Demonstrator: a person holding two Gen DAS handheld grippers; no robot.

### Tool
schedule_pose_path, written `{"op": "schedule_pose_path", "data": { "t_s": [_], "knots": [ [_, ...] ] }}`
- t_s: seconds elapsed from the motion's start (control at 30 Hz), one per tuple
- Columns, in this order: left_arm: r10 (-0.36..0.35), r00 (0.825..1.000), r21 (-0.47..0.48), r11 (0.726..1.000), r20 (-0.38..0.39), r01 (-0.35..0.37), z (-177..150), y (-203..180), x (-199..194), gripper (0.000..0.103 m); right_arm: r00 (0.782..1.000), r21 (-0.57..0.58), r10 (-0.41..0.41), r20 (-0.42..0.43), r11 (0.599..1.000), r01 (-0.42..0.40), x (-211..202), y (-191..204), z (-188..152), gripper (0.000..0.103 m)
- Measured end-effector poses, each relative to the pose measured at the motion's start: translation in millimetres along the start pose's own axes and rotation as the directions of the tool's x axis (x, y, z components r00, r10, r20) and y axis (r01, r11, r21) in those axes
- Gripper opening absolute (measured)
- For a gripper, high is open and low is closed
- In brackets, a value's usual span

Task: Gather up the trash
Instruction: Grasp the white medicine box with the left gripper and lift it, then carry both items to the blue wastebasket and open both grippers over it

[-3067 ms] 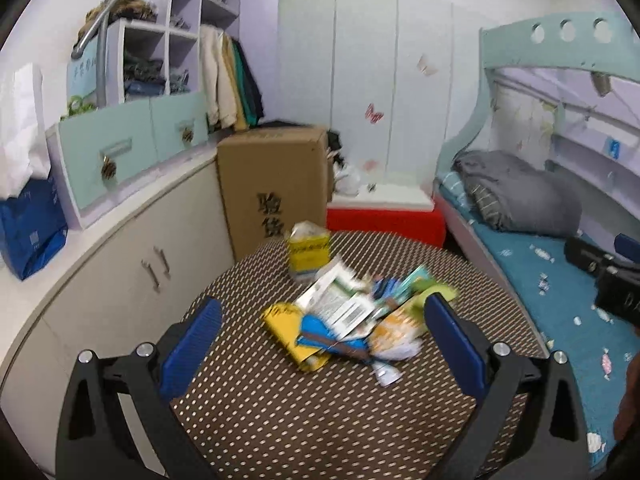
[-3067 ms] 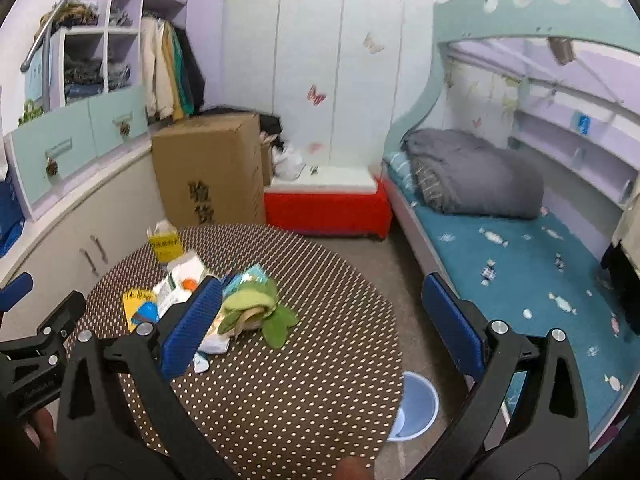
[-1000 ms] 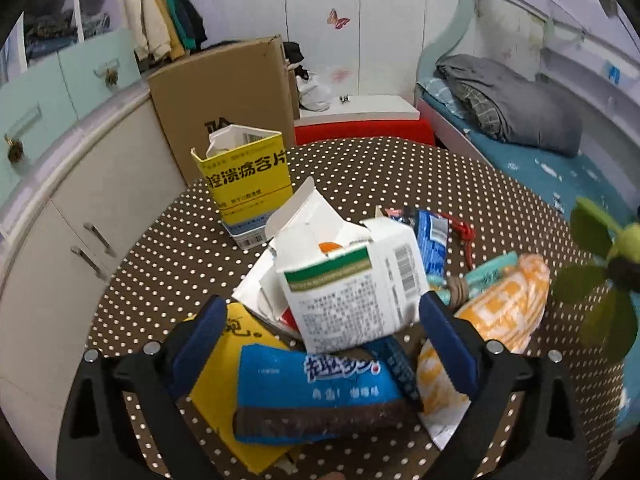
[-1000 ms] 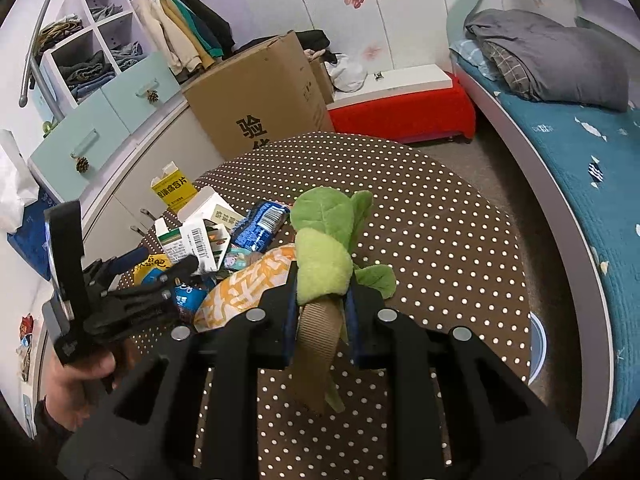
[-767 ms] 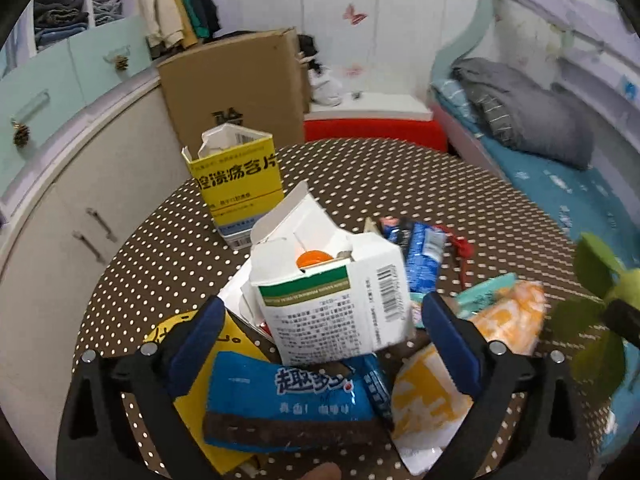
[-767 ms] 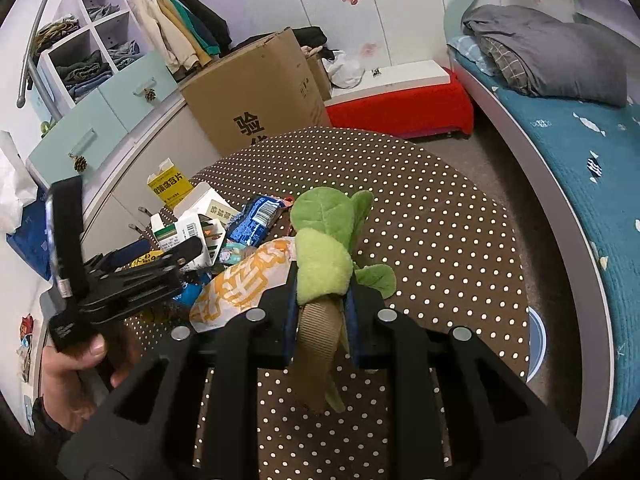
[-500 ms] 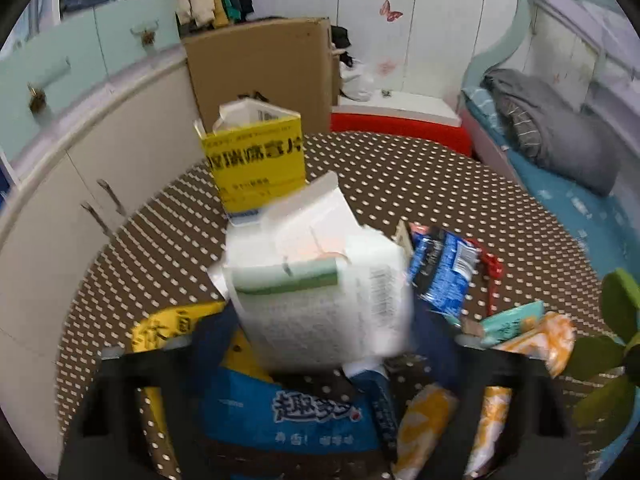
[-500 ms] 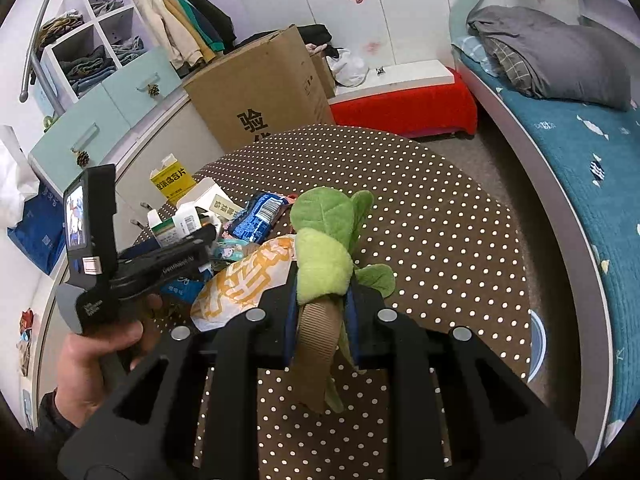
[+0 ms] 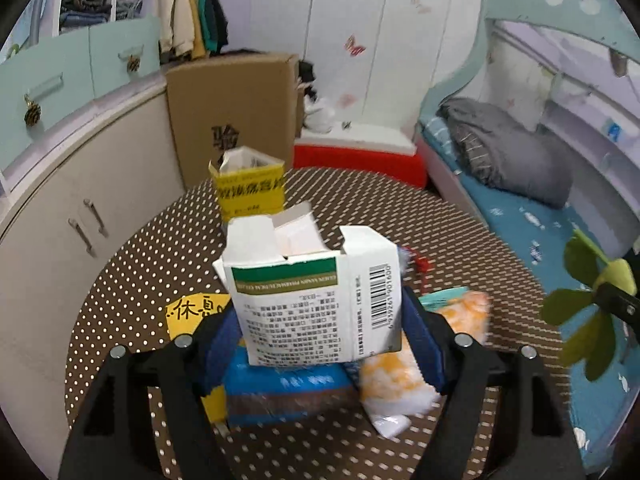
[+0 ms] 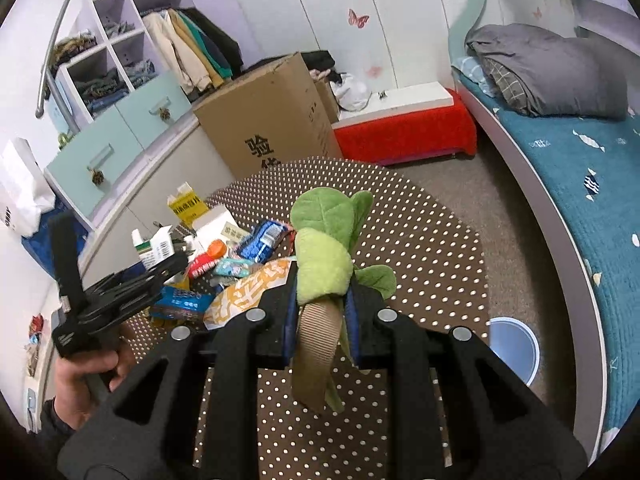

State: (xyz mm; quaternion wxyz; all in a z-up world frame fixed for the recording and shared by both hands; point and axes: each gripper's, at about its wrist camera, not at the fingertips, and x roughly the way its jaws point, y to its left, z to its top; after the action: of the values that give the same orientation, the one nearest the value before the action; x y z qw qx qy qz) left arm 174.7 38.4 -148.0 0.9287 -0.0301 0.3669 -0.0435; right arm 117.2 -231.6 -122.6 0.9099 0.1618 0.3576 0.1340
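Note:
My left gripper [image 9: 320, 332] is shut on a white medicine box with a green stripe and a barcode [image 9: 316, 300], held up above the trash pile; it also shows in the right wrist view [image 10: 154, 250]. Under it lie a blue snack wrapper [image 9: 280, 392], a yellow packet [image 9: 196, 308] and an orange-white bag [image 9: 400, 368] on the dotted round table [image 9: 132, 272]. My right gripper [image 10: 318, 304] is shut on a green plush leaf toy [image 10: 324, 256] with a tan ribbed stem, held over the table.
A yellow open carton [image 9: 250, 192] stands at the table's far side. A big cardboard box [image 9: 232, 120], a red bench [image 9: 356, 160], cabinets [image 9: 80, 184] and a bed [image 9: 540, 208] surround the table. A blue bin [image 10: 516, 348] sits on the floor at the right.
My left gripper has closed on the white medicine box and lifted it off the pile. My right gripper keeps holding the plush toy, nearly still.

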Motion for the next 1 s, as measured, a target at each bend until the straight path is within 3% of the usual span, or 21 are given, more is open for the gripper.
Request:
{"op": "schedule_pose_path", "data": {
  "t_s": [0.1, 0.23, 0.33, 0.47, 0.6, 0.7, 0.87, 0.9, 0.93, 1.0],
  "knots": [
    [-0.031, 0.998, 0.022, 0.999, 0.046, 0.03, 2, -16, -25, 0.073, 0.995, 0.078, 0.097, 0.018, 0.992, -0.098, -15, -20, 5, 0.02],
    [-0.081, 0.992, 0.07, 0.995, 0.099, 0.074, 10, -47, -52, 0.073, 0.991, 0.125, 0.124, 0.052, 0.984, -0.13, -33, -43, 11, 0.02],
    [-0.123, 0.987, 0.122, 0.986, 0.103, 0.11, 12, -79, -60, 0.073, 0.991, 0.14, 0.099, 0.084, 0.984, -0.11, -49, -61, 13, 0.02],
    [-0.183, 0.98, 0.189, 0.968, 0.075, 0.166, 11, -127, -55, 0.073, 0.996, 0.173, 0.004, 0.092, 0.985, -0.02, -56, -99, 7, 0.02],
    [-0.246, 0.969, 0.239, 0.942, 0.019, 0.235, 8, -178, -39, 0.073, 0.996, 0.274, -0.093, 0.018, 0.958, 0.084, -39, -170, -11, 0.021],
    [-0.278, 0.96, 0.27, 0.922, -0.034, 0.276, 4, -219, -20, 0.073, 0.989, 0.361, -0.121, -0.086, 0.922, 0.144, -3, -228, -35, 0.021],
    [-0.293, 0.95, 0.319, 0.895, -0.112, 0.313, -5, -273, 12, 0.073, 0.966, 0.453, -0.1, -0.24, 0.868, 0.203, 57, -298, -77, 0.023],
    [-0.294, 0.948, 0.326, 0.89, -0.125, 0.319, -5, -278, 16, 0.073, 0.958, 0.473, -0.1, -0.267, 0.853, 0.221, 69, -311, -86, 0.033],
    [-0.296, 0.944, 0.339, 0.882, -0.146, 0.329, -7, -290, 25, 0.073, 0.955, 0.489, -0.098, -0.279, 0.841, 0.229, 75, -320, -93, 0.055],
    [-0.296, 0.938, 0.359, 0.868, -0.179, 0.342, -11, -307, 38, 0.073, 0.951, 0.528, -0.099, -0.292, 0.813, 0.247, 84, -340, -105, 0.065]
  ]
}}
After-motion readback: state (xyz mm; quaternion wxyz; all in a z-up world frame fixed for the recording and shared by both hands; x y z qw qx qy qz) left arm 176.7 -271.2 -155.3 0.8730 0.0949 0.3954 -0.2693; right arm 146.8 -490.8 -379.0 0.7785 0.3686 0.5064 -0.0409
